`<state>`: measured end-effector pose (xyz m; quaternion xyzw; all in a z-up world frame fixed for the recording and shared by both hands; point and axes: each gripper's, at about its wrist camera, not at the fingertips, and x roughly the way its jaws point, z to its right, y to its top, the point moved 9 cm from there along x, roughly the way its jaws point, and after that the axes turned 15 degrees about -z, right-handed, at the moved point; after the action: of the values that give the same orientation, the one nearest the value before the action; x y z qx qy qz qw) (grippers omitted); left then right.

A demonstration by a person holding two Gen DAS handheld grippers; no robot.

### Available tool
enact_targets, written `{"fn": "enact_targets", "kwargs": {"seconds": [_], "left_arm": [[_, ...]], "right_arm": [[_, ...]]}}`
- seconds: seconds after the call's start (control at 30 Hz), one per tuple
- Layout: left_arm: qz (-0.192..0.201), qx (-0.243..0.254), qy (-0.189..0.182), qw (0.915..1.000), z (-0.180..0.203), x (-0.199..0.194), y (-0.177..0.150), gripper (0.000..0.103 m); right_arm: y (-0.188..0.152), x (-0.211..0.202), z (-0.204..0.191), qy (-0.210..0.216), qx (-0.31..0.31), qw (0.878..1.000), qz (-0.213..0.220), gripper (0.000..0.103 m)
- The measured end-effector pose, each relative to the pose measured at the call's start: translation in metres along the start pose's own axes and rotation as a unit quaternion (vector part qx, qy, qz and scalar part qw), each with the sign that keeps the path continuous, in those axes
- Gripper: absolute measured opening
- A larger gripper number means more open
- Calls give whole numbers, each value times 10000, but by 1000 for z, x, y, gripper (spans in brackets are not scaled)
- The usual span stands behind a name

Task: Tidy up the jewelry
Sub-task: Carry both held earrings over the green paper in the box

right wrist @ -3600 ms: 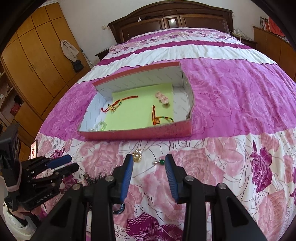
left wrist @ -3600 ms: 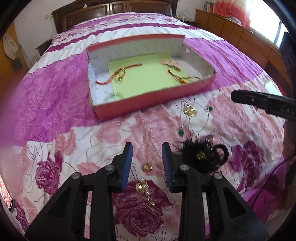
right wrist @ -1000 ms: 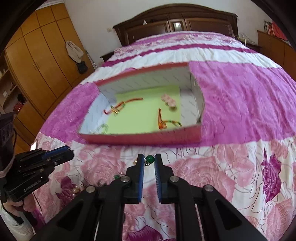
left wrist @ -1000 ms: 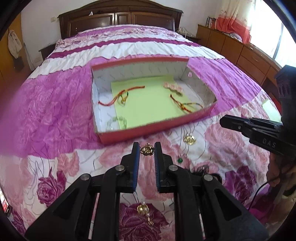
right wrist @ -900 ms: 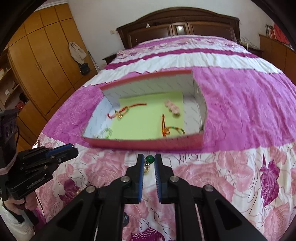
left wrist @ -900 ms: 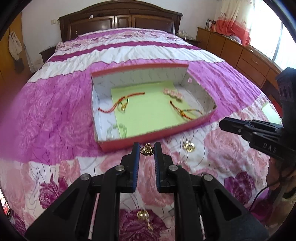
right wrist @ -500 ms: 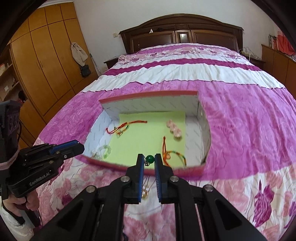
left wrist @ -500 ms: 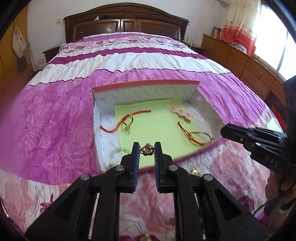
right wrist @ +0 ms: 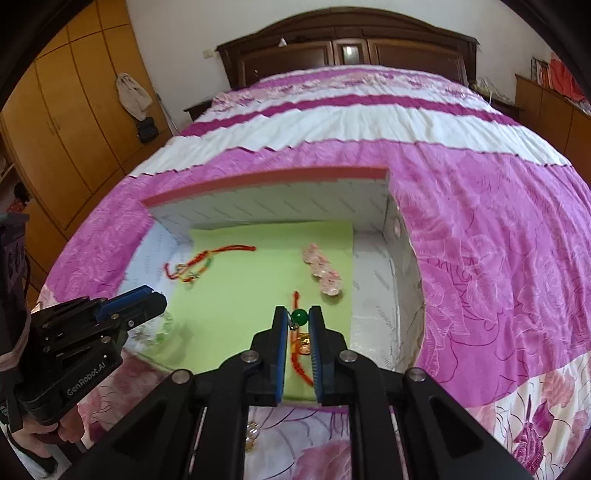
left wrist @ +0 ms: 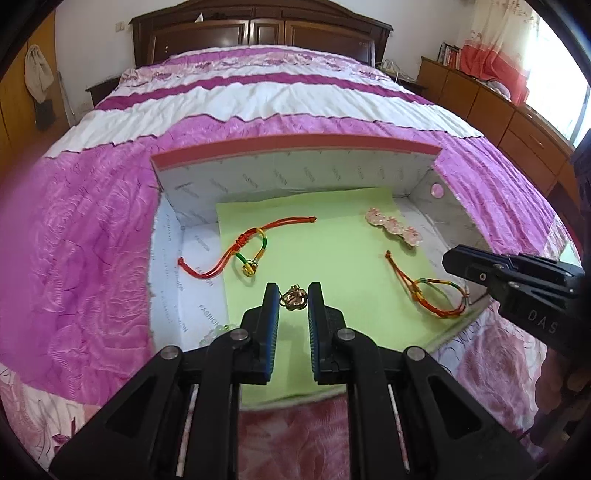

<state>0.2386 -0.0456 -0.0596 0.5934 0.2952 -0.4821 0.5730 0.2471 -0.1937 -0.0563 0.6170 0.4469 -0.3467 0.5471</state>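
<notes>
A red-edged open box with a green liner lies on the bed; it also shows in the right wrist view. My left gripper is shut on a small gold ornament, held above the liner near the box's front. My right gripper is shut on a green bead earring, held above the liner's front right part. In the box lie a red cord bracelet, a pink flower clip and a multicoloured cord bracelet. A pale bead bracelet lies at the front left.
The box sits on a pink and purple flowered bedspread. A gold earring lies on the bedspread in front of the box. A dark headboard stands at the far end. Wooden wardrobes are left, low cabinets right.
Both grippers closed on pieces lying on the bedspread, lifted them and moved forward over the box's front wall. They now hang above the green liner.
</notes>
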Motion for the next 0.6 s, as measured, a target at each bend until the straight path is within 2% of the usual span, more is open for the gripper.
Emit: {"fn": "enact_targets", "kwargs": {"seconds": [0.17,0.6], "left_arm": [[-168,-82,4,9998,-3,17,0,7],[-411,-117,81,9991,-4,35,-2,7]], "right_arm": [[0,19,11,-101,87,9997,-190,13],[2,32,11,-447,-80,9987,-252,13]]}}
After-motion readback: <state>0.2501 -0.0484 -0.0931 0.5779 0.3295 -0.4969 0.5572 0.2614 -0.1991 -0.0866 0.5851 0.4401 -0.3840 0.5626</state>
